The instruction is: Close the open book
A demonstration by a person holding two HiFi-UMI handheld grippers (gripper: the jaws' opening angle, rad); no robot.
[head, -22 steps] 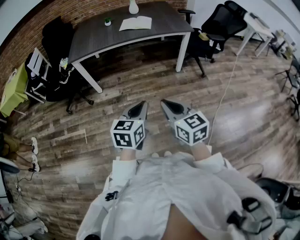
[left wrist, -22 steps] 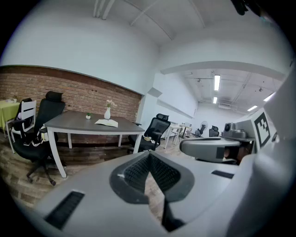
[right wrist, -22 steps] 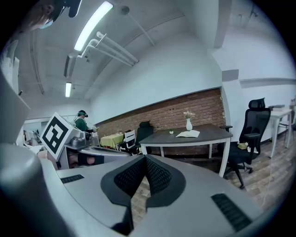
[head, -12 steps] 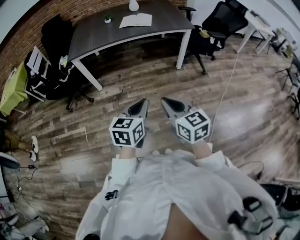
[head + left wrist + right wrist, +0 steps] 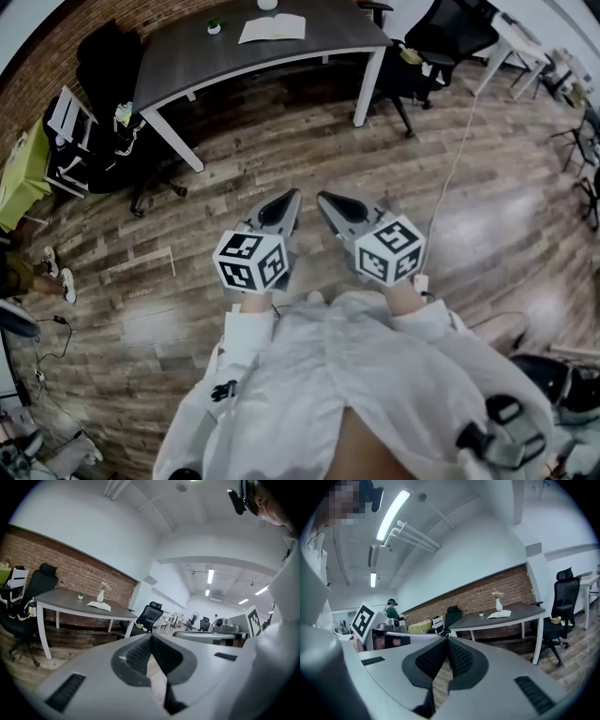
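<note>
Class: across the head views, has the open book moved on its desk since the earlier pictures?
No. The open book lies just right of the small plant on the desk, as before; all drift up-frame together.

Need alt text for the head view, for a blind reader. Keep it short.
Seen from above, a person in white holds the left gripper and right gripper side by side over a wood floor, both shut and empty. Across the room, the open book lies on a dark desk, well out of reach.
</note>
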